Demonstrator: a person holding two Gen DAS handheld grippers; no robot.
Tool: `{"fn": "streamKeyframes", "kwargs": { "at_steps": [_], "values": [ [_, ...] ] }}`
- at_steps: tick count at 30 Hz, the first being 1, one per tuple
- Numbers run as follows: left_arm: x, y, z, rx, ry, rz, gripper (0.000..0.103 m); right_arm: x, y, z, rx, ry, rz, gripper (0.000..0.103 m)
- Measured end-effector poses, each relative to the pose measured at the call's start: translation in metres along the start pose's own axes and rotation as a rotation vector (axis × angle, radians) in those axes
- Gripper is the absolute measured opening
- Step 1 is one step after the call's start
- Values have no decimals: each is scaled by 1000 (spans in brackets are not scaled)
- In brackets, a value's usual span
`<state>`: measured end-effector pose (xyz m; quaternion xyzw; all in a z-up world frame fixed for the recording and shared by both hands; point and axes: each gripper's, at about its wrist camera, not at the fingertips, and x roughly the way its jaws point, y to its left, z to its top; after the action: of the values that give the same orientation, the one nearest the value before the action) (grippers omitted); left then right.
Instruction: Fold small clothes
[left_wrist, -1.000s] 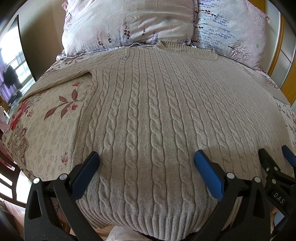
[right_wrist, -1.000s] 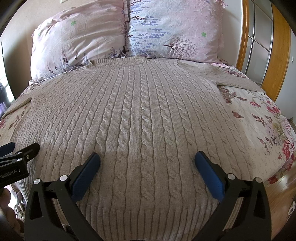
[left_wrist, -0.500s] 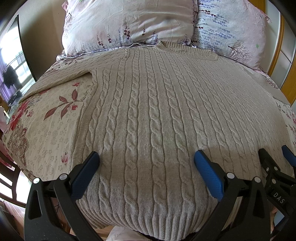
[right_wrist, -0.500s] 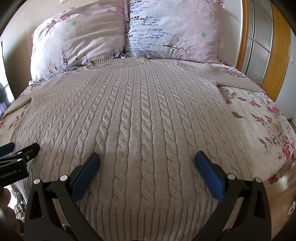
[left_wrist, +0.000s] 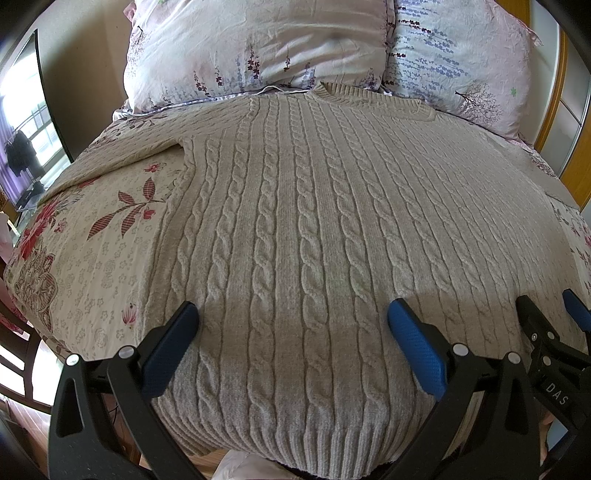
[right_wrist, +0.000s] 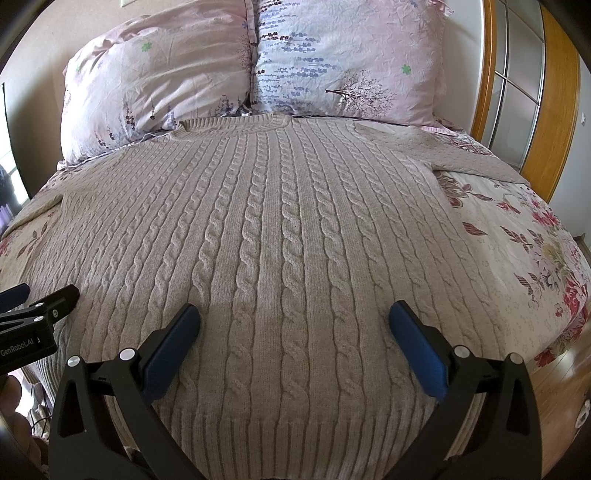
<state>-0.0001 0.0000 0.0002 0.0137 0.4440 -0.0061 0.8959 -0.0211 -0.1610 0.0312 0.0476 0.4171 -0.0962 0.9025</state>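
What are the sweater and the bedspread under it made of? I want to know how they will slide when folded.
The sweater looks like thick, soft knit yarn, maybe wool or acrylic: raised cable twists, ribbed hem, matte fuzzy surface. The bedspread looks like thin woven cotton or a blend: flat, smooth, matte, with a printed flower pattern. The exact fibre of either cannot be told.

Daylit, sharp, heavily fisheyed frames
A window (left_wrist: 22, 155) is glaring at the left; soft shadow is lying across the bed's (left_wrist: 92, 258) near edge.
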Motion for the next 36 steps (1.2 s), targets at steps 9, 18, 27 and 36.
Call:
{"fn": "streamKeyframes", "kwargs": {
  "at_steps": [9,18,27,36],
  "values": [
    [0,0,0,0,0,0,101,0,0,0,0,0,0,102],
    [0,0,0,3,7,-3,101,1,1,0,-14,6,13,102],
    [1,0,5,23,26,-17,101,6,-7,1,-97,-54,115,102],
    [7,4,26,48,-11,-35,101,22,-102,77,190,-62,180,102]
  ]
}}
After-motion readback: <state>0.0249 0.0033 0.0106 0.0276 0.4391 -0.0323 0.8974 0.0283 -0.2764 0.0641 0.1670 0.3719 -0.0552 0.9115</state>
